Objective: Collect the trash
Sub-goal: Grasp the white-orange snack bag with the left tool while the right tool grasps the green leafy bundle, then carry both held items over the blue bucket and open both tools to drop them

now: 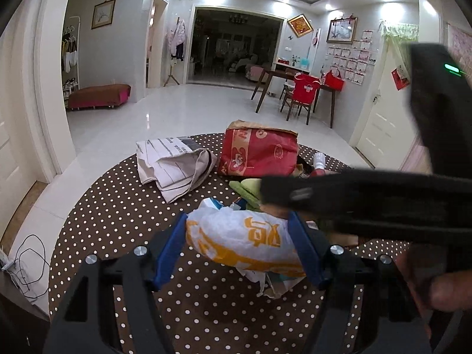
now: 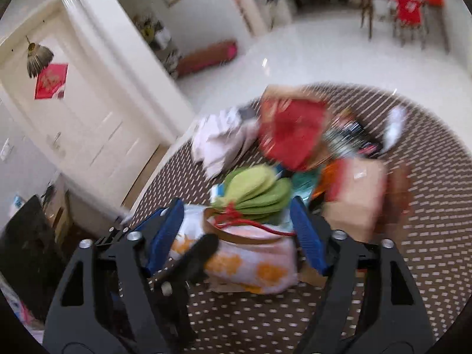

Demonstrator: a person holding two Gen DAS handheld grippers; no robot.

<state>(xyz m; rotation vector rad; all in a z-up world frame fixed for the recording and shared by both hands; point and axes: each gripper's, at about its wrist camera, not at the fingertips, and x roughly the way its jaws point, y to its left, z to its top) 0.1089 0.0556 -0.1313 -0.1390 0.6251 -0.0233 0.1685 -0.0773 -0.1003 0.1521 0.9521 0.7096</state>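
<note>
Centrally, left gripper (image 1: 239,244) is clenching a crinkled white-and-orange plastic bag (image 1: 244,242) over the polka-dot tablecloth (image 1: 118,212); right gripper (image 2: 237,230), spread, is straddling it.

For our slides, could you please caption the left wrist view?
Left claw straddles a white-and-orange plastic bag on the polka-dot table.

Thin white plastic bag with orange print (image 1: 244,242): crinkled, faintly glossy film. Red printed paper bag (image 1: 259,153): matt, creased, brown kraft rim. Folded grey-white newspaper (image 1: 174,165): matt, rumpled. Brown white-dotted tablecloth (image 1: 118,206): matt woven fabric. Blue finger pads (image 1: 168,253): smooth matt plastic on black matt frames with bright metal screws. Green flat pads (image 2: 259,191), centre of the right wrist view: soft, felt-like. White floor tiles (image 1: 165,115): glossy, reflective.
</note>
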